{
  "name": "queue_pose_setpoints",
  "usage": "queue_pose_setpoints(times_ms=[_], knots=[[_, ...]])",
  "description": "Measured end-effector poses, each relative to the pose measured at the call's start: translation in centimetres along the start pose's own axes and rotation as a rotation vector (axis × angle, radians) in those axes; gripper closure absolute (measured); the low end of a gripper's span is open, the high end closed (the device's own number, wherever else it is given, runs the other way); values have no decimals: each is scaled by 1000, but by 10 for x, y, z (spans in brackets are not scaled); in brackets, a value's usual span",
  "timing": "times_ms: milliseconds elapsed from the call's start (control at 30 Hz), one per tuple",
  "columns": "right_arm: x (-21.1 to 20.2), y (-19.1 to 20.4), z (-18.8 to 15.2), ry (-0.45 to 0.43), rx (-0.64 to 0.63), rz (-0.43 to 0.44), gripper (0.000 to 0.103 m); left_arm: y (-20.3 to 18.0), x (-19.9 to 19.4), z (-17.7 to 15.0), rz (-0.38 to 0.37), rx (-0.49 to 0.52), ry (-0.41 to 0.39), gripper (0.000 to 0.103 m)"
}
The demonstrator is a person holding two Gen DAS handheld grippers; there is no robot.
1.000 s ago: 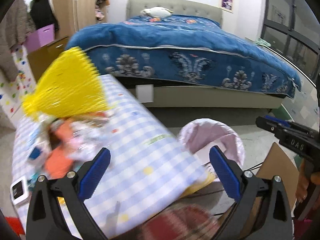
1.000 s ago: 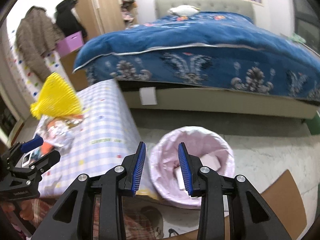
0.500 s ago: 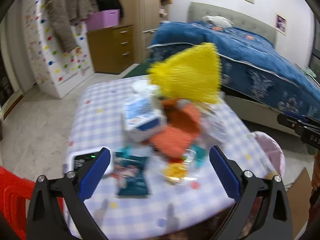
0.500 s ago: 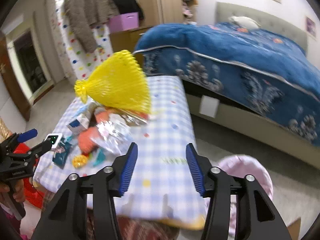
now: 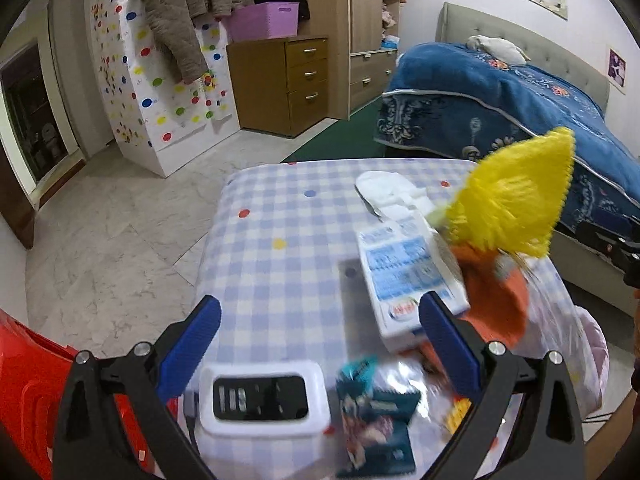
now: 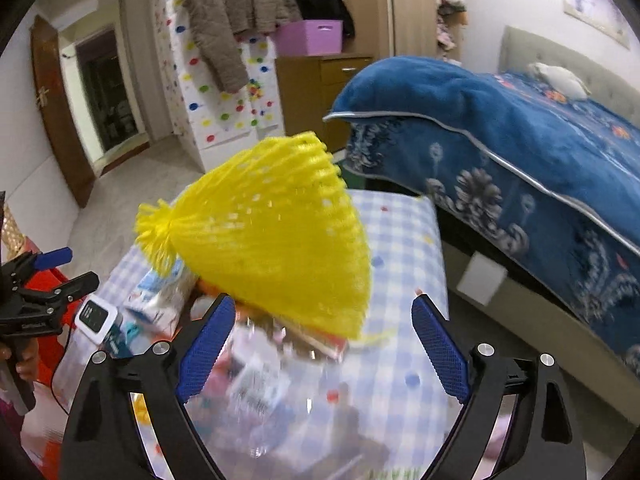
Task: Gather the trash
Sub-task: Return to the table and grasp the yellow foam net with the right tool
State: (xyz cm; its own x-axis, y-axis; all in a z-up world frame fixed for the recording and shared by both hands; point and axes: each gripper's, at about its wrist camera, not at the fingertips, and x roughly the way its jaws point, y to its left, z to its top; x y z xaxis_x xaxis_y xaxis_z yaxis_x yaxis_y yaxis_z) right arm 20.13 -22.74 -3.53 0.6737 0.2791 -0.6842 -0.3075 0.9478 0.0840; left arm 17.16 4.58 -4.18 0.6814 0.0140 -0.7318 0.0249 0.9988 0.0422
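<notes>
Both hand-held grippers hover over the checked counter [image 5: 280, 216], and both are spread wide with nothing between the blue pads. The left hand-held gripper [image 5: 320, 332] faces the white timer [image 5: 262, 402] at the near edge, a teal wrapper [image 5: 374, 412] just beside it. The right hand-held gripper [image 6: 322, 340] looks onto the trash pile: yellow foam net [image 6: 276, 236] on top, carton [image 5: 408, 276] and orange wrapper [image 5: 494, 300] beneath. The blue bed [image 6: 520, 132] lies beyond.
</notes>
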Motion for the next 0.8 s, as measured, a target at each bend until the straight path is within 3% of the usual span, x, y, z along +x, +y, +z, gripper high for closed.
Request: queue_pose_setpoints(times_ms=[400,433,467,667,733,800], knots=[[36,4,28,6,-119,162,15,6,26,17,0,15,19,7],[35,5,28,7,-124,174,19,5,26,15,-3,17,22,7],[33,8,27,8,-131,183,31,4,25,13,-6,18,24,7],[10,19,22,0,-129,168,75,5,14,4,-19,9,21,7],[-1,17,23,-26,-84,162,87,4,7,0,-22,7,16,7],[-15,14,24,-74,-30,146,90,3,0,-4,-25,3,15,7]])
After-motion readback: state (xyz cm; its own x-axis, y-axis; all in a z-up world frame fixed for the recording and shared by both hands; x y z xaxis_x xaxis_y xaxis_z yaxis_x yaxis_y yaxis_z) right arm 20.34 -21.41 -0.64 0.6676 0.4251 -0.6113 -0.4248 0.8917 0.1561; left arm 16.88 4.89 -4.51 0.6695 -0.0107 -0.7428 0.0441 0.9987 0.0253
